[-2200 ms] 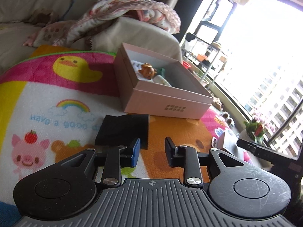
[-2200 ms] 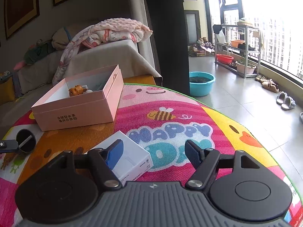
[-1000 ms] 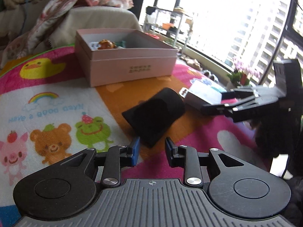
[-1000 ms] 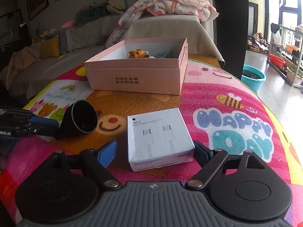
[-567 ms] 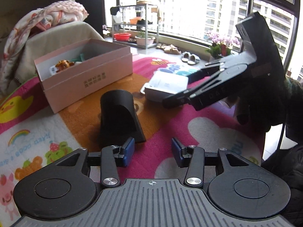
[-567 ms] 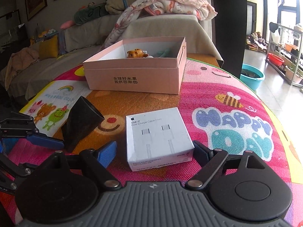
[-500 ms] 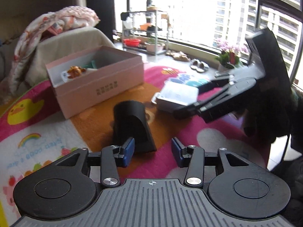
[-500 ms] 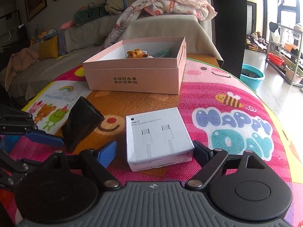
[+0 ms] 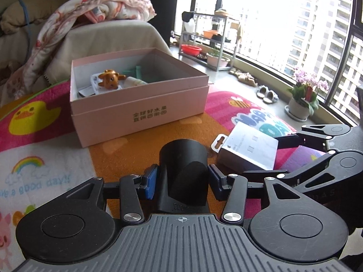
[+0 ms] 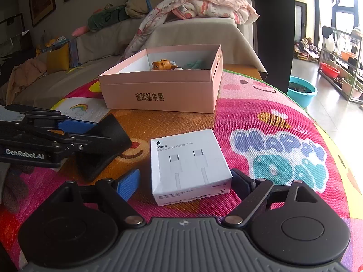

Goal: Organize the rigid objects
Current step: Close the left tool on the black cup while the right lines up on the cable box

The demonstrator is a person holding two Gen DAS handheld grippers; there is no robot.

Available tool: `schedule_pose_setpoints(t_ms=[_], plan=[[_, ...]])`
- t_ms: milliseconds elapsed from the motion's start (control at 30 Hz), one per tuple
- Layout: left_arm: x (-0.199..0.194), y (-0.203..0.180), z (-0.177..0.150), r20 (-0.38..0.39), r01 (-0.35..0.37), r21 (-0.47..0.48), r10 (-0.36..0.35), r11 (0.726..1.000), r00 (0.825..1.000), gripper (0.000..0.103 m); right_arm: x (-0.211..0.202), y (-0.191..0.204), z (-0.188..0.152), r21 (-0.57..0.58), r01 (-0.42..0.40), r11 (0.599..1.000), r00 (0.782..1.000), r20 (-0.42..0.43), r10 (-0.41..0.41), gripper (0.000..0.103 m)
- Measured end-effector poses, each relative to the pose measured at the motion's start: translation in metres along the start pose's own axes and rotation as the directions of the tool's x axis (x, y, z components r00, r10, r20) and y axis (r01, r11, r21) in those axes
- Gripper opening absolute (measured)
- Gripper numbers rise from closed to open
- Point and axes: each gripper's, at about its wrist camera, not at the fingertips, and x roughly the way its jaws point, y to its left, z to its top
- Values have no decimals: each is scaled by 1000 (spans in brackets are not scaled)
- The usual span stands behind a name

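Observation:
A black curved holder [image 9: 183,170] lies on the colourful mat between the fingers of my left gripper [image 9: 182,178]; the jaws stand open around it, pads close to its sides. It also shows in the right wrist view [image 10: 104,142], with the left gripper [image 10: 74,131] over it. A white USB-C cable box [image 10: 188,163] lies flat between the wide-open fingers of my right gripper [image 10: 183,181]; the right pad is at its corner, the left pad apart. The box also shows in the left wrist view [image 9: 249,149]. A pink open box [image 9: 138,111] [image 10: 163,95] behind holds an orange toy [image 9: 110,80] and other items.
The mat [image 10: 272,136] covers a round table whose edge falls off at the right. A sofa with a blanket [image 10: 192,6] stands behind the pink box. A teal basin [image 10: 301,90] and shelves stand on the floor by the window.
My left gripper has opened wider and moved forward, so the black holder now sits between its fingers. My right gripper has hardly moved; the white box stays between its open fingers.

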Motion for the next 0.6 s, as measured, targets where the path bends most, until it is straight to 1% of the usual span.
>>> schedule_pose_setpoints(t_ms=[67,167,333,433,500,600], plan=[[9,0,0,-16,-3,-18,3,1000,1000,52,0,0,0,0,0,1000,1000,0,0,86],[13,0,2,-9,-9,-27,8,1000,1000,52,0,0,0,-1,1,1000,1000,-1,-1,87],[13,2,0,1,6,-33,-6,999,1000,52,1,2,1,-12,3,1000,1000,-7,-3,88],[8,3,-2,-5,18,-40,-18,999,1000,51,2,3,1,-21,0,1000,1000,-15,-1,90],[1,5,-6,-5,26,-53,-27,998,1000,51,4,5,2,-34,-3,999,1000,-24,2,93],[-12,10,-18,1,15,-57,-15,998,1000,51,7,8,4,-61,-15,998,999,-48,13,98]])
